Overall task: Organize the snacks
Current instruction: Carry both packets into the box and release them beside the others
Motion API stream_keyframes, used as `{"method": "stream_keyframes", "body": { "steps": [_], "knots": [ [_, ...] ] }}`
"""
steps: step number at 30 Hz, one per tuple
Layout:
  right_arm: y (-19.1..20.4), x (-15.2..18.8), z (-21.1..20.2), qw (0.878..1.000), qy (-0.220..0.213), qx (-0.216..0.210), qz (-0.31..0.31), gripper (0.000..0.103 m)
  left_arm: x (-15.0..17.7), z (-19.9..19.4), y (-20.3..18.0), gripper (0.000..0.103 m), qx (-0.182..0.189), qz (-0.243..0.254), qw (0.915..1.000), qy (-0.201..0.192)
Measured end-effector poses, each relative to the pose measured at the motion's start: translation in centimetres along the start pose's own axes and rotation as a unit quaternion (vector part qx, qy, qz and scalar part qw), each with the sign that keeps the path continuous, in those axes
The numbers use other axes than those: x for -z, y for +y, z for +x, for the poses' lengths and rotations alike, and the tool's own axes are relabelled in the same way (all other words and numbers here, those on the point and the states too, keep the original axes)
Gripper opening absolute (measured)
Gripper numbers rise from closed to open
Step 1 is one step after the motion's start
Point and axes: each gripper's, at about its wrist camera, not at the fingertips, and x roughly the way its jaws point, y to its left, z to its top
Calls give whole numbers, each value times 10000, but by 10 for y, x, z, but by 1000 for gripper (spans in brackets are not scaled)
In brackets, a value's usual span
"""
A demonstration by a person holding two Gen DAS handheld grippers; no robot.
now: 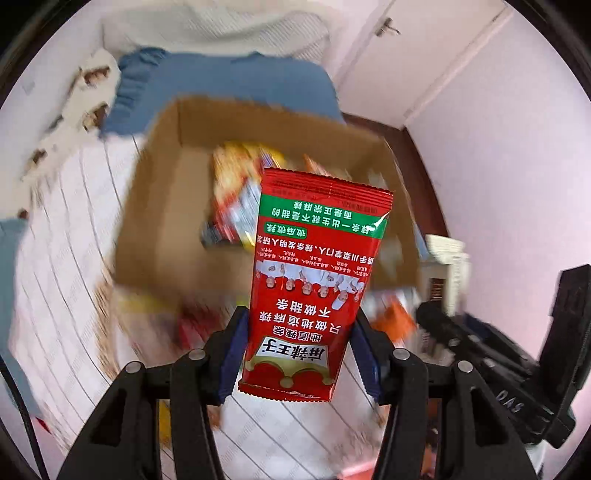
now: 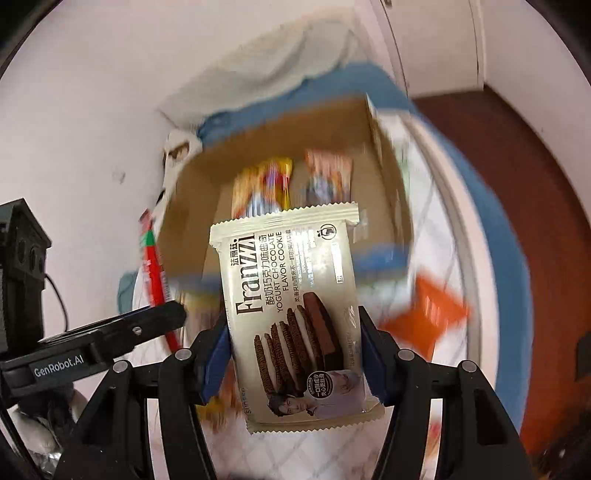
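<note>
Two grippers each pinch a packet: the left gripper (image 1: pixel 299 350) clamps a red spicy-strip packet (image 1: pixel 317 280) by its lower sides, and the right gripper (image 2: pixel 295 354) clamps a Franzzi cookie packet (image 2: pixel 295 314) likewise. Both packets hang just short of the cardboard box (image 1: pixel 162 206) on the bed (image 1: pixel 55 258), which already holds snacks. Best, I judge, to carry each over the box's near wall and release low, beside those inside.

A bed with a white quilted cover (image 1: pixel 66 266) crossed by thin dark lines fills the lower ground. At its head lies a blue pillow (image 1: pixel 221 88) with a ruffled edge, a white pillow (image 1: pixel 207 26) behind it. The pink wall (image 1: pixel 517 129) meets a white door (image 1: pixel 424 48) with a metal handle (image 1: pixel 387 26). Dark brown floor (image 2: pixel 517 155) runs alongside the bed.
</note>
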Motion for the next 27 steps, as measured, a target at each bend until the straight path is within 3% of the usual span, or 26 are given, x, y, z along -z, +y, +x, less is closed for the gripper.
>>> {"method": "stream_keyframes", "body": {
  "steps": [4, 11, 16, 17, 18, 19, 20, 27],
  "knots": [
    [10, -54, 35, 9996, -24, 273, 14, 64, -61, 39, 30, 51, -477, -38, 9987, 154],
    [4, -123, 108, 9966, 253, 762, 202, 64, -113, 118, 76, 51, -1177, -187, 9911, 588],
    [-1, -145, 144, 9942, 449, 929, 300, 66, -139, 169, 106, 52, -1447, -205, 9858, 829],
    [-2, -149, 152, 9935, 522, 961, 313, 74, -141, 173, 110, 58, -1451, -238, 9856, 838],
    [-4, -147, 157, 9931, 560, 980, 326, 92, -145, 176, 113, 64, -1429, -266, 9858, 835],
    [-4, -149, 162, 9928, 603, 981, 328, 99, -147, 178, 114, 80, -1396, -299, 9864, 820],
    [-4, -149, 165, 9923, 617, 1027, 301, 99, -148, 179, 116, 90, -1334, -346, 9873, 792],
    [-2, -142, 175, 9905, 599, 1231, 164, 99, -142, 182, 117, 91, -1227, -283, 9893, 742]
  ]
}}
